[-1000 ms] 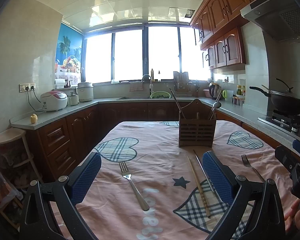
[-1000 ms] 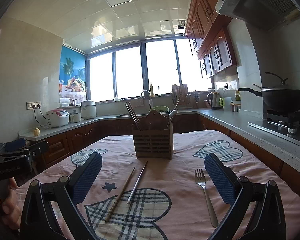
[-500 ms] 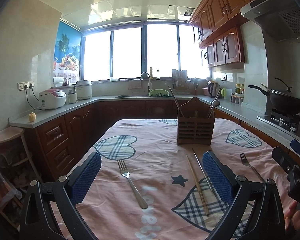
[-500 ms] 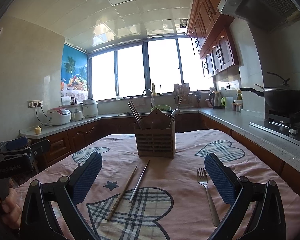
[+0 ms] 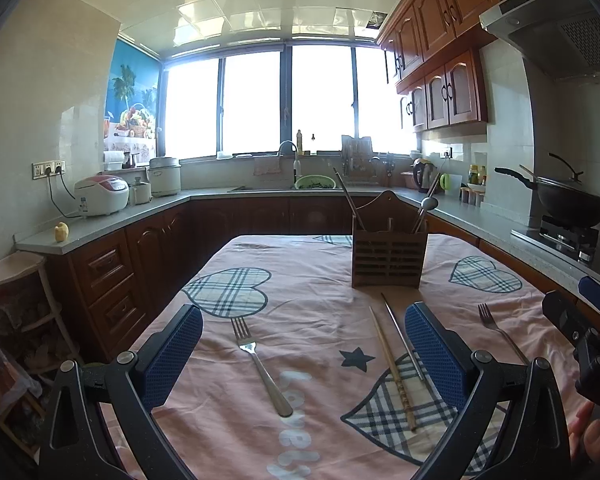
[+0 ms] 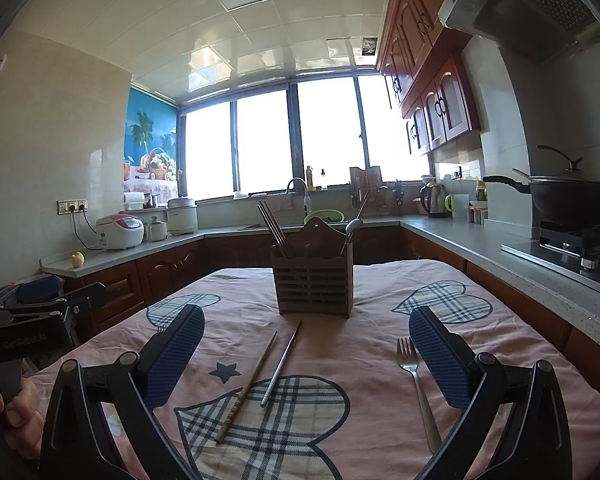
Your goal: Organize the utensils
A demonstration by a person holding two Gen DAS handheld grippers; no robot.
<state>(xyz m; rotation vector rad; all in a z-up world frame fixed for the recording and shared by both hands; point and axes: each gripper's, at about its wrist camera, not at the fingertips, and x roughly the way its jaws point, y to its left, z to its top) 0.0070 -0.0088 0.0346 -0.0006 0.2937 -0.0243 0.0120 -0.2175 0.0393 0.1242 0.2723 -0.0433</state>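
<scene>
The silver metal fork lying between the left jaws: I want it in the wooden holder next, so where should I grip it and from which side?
Grip the silver metal fork mid-handle, from above, jaws across its narrow width. It lies flat on the pink tablecloth, tines pointing away, clear of other utensils.

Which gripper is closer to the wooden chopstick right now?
Left, narrowly. The wooden chopstick lies just inside the left gripper's right finger; in the right gripper's view it lies left of centre.

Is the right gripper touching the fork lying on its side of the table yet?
Apart. In the right wrist view the right gripper is open and empty, and the fork lies flat on the tablecloth.
</scene>
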